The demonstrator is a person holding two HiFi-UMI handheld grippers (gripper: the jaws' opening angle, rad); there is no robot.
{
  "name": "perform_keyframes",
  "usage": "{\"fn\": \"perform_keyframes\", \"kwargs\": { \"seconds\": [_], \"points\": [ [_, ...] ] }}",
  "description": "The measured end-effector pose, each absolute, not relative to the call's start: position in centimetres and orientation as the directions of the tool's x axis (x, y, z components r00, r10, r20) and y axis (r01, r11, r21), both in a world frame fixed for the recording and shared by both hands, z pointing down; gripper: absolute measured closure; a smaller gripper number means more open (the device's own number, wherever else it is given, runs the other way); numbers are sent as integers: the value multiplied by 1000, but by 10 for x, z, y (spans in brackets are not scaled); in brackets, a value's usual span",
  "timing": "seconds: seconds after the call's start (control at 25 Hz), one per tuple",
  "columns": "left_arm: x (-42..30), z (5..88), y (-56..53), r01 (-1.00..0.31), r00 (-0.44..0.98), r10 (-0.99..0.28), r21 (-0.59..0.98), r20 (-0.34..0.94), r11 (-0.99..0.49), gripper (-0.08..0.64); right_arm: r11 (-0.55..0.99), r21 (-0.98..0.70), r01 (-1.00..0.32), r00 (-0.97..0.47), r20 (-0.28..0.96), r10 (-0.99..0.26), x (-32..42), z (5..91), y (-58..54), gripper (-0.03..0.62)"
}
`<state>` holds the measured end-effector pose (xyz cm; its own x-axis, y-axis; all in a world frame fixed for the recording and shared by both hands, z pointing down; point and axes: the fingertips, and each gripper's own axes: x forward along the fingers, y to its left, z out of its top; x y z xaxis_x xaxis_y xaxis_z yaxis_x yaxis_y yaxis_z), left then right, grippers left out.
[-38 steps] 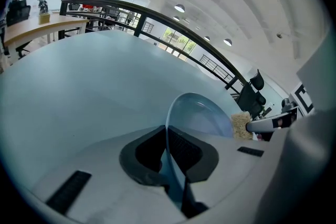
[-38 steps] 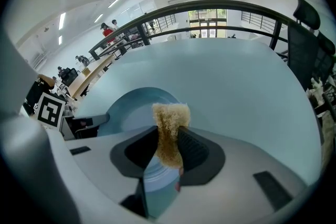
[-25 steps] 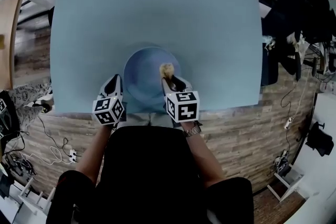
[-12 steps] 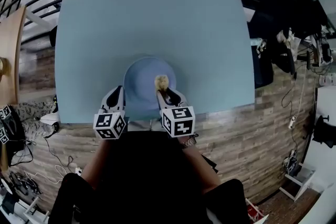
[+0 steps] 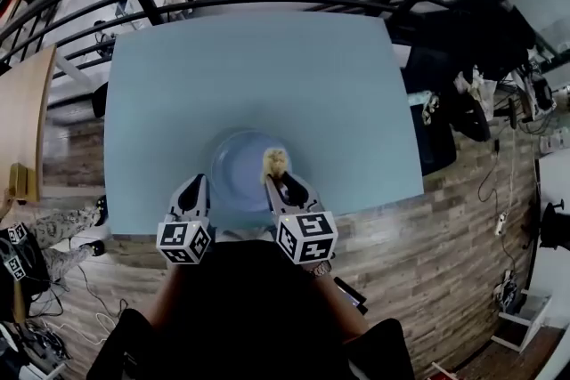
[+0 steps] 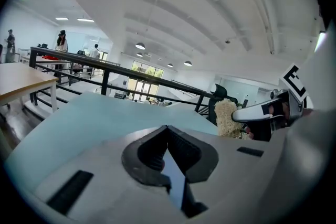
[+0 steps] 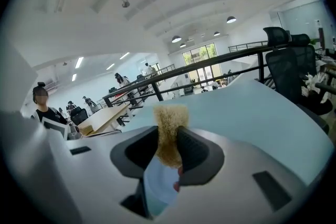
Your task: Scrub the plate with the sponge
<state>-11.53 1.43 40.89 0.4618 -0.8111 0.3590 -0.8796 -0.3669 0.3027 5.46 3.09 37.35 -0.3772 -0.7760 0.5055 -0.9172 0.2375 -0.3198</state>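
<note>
Right claw (image 5: 275, 177) clamping sponge (image 5: 274, 160), staying on plate (image 5: 233, 171) right side; scrub stroke barely advancing. Left claw (image 5: 197, 181) sitting closed, empty, beside rim.

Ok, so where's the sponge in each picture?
Head view: sponge just below centre, over the plate's right side, held by the right gripper.
Left gripper view: sponge at the right, at middle height.
Right gripper view: sponge in the centre, pinched between the jaws.
Shared landmark: the blue table, which lies behind the sponge in all three.
</note>
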Motion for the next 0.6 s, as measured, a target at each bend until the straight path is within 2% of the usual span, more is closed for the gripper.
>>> {"fn": "perform_keyframes", "kwargs": {
  "seconds": [0.6],
  "points": [
    [-110, 325, 15, -871, 467, -865, 260, 182, -416, 557, 326, -218, -920, -376, 247, -893, 41, 300, 33, 477]
  ]
}}
